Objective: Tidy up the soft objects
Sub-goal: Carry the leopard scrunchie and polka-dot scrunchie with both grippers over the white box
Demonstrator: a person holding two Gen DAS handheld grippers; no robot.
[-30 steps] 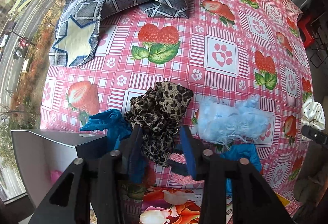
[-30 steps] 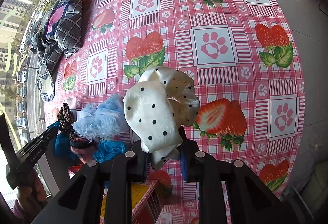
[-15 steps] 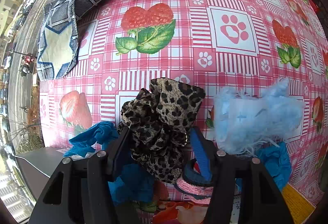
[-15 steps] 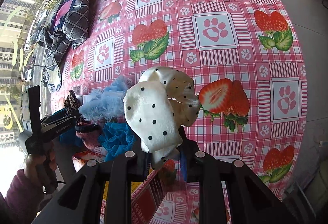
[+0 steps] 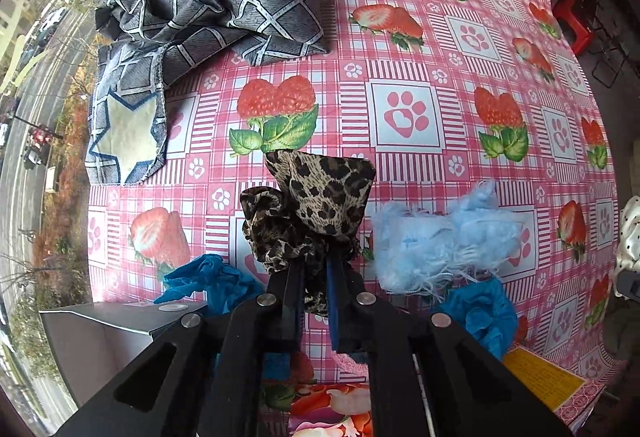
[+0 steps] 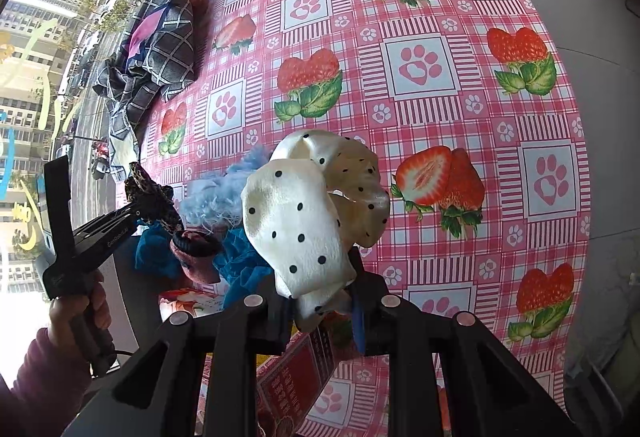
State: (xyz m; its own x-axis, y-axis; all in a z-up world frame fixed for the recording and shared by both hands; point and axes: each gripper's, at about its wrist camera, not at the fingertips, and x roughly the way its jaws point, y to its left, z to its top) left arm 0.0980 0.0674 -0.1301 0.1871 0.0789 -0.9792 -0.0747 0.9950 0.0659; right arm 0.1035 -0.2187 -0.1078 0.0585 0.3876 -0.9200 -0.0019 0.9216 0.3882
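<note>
- While the grey checked cloth [image 5: 224, 17] lies crumpled at the far left edge of the table [image 5: 404, 117], nothing touches it.
- Next over, the left tool [image 5: 316, 277] is pinched tight on the leopard-print scrunchie [image 5: 316, 205], which sticks up clear of the tablecloth. You can see a hand [image 6: 80, 313] on that tool's grip in the right wrist view.
- Under and beside it sit a couple of bright blue scrunchies [image 5: 208, 277], with a pink knitted one [image 6: 196, 249] in the pile too.
- Just right of the leopard one there's a fluffy light-blue scrunchie [image 5: 444, 245] resting on the table.
- Furthest right, the right tool [image 6: 320, 301] is clamped on the white polka-dot scrunchie [image 6: 304, 213], held up off the table, near the pile.
- Some printed red packaging [image 6: 296, 369] is down at the near edge, partly hidden.
</note>
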